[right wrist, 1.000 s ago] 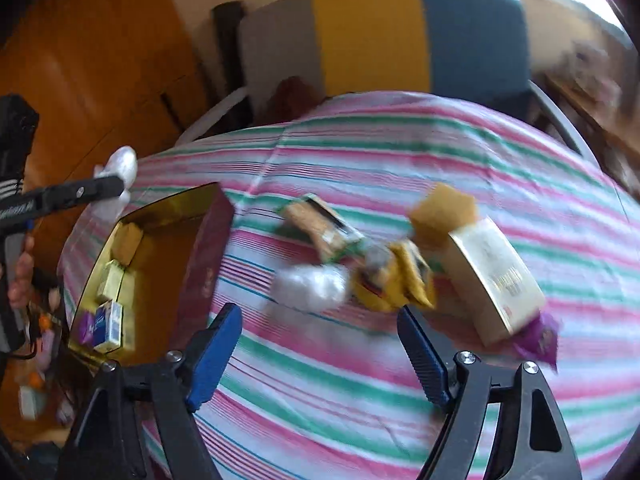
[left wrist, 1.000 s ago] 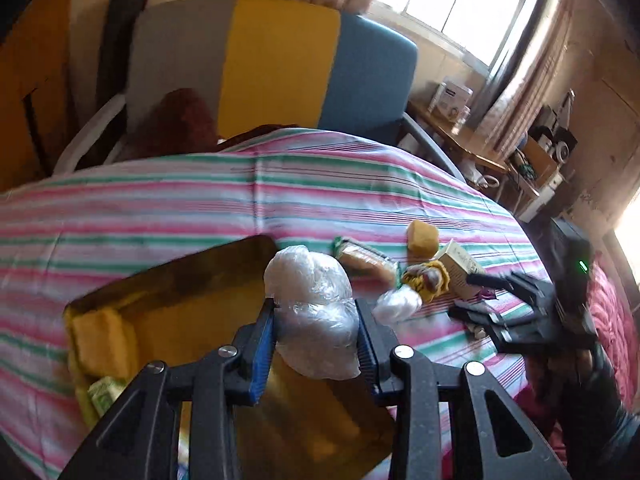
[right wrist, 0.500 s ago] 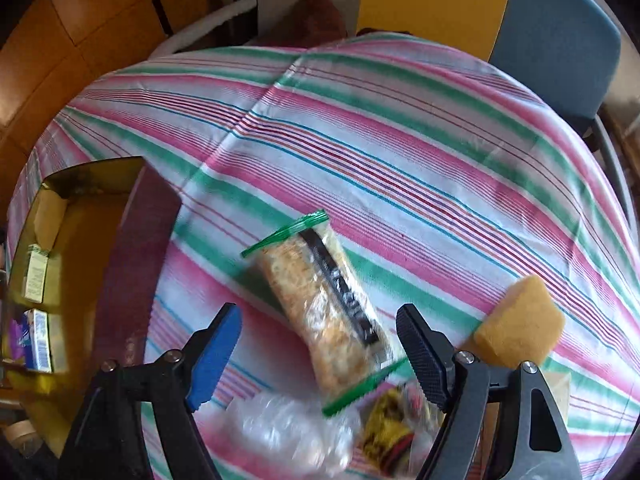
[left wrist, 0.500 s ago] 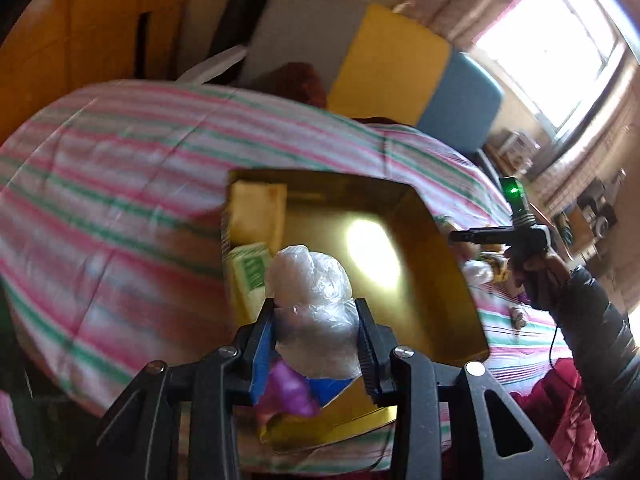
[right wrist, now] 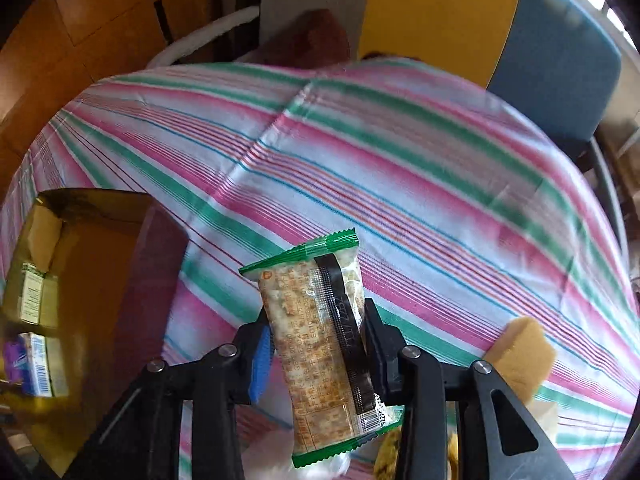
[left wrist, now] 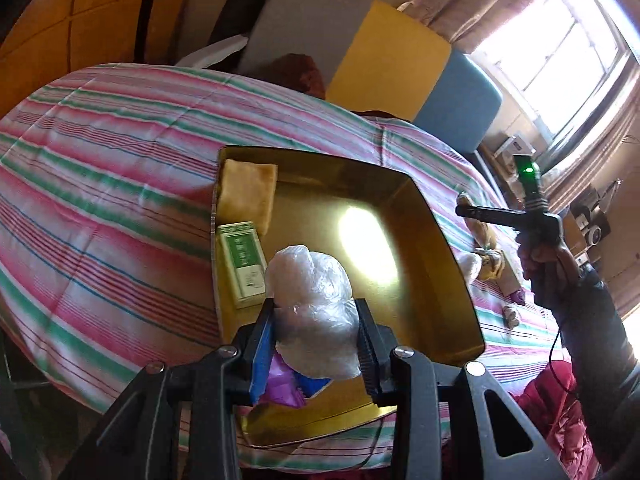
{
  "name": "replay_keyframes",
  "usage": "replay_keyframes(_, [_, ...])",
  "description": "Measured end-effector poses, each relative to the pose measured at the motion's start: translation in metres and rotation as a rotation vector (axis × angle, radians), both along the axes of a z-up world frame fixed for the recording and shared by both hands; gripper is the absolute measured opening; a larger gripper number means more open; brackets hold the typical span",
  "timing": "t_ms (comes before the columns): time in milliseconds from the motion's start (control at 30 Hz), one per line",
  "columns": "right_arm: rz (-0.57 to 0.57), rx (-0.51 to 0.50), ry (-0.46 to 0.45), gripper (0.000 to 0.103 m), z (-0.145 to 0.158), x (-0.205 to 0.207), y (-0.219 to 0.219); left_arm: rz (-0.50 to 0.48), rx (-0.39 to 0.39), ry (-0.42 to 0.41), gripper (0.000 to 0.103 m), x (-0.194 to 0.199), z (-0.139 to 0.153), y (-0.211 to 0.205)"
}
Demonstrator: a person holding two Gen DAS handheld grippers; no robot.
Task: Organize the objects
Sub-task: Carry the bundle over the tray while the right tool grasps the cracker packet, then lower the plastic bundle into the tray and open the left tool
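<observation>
My left gripper (left wrist: 316, 312) is shut on a crumpled clear plastic bag (left wrist: 308, 280) and hangs over the near end of an open gold tin box (left wrist: 440, 232). Inside the box lie a yellow sponge (left wrist: 248, 192), a green carton (left wrist: 242, 260) and a purple wrapper (left wrist: 284, 384). My right gripper (right wrist: 316, 320) has its jaws closing on a green-edged cracker packet (right wrist: 316, 340), and both pads touch the packet's sides. Seen in the left wrist view, the right gripper (left wrist: 464, 211) is just past the box's right wall, held by a dark-sleeved hand (left wrist: 544, 256).
A striped pink and green tablecloth (right wrist: 400, 160) covers the round table. A second yellow sponge (right wrist: 520, 352) lies right of the packet, with a clear bag (right wrist: 272, 460) and yellow wrapper (right wrist: 388, 456) below it. A grey, yellow and blue chair (right wrist: 432, 8) stands behind the table.
The left gripper carried the plastic bag from beside the loose items to above the gold box. The right gripper came down over the cracker packet and its jaws closed onto it.
</observation>
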State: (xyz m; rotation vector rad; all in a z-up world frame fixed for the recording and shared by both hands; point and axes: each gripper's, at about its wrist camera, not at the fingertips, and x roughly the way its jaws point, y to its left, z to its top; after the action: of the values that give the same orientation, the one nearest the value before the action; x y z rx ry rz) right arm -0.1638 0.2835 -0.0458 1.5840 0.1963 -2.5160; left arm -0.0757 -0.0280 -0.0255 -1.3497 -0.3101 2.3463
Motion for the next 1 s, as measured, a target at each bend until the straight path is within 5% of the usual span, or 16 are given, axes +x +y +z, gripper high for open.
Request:
replay_keyframes(233, [0.055, -0.079, 0.019, 0.040, 0.032, 0.085, -0.014, -0.011, 0.039, 0.012, 0.037, 0.005, 0.002, 0.006])
replay_keyframes(467, [-0.001, -0.074, -0.081, 0.040, -0.023, 0.159, 0.004, -0.018, 0.001, 0.024, 0.037, -0.011, 0.000, 0.018])
replay_keyframes(600, [-0.057, -0.052, -0.110, 0.040, -0.051, 0.168, 0.018, -0.022, -0.059, 0.027, 0.037, -0.035, -0.004, 0.035])
replay_keyframes(1000, [-0.067, -0.087, -0.084, 0.043, -0.058, 0.167, 0.025, -0.061, -0.197, -0.026, 0.037, -0.103, -0.039, 0.069])
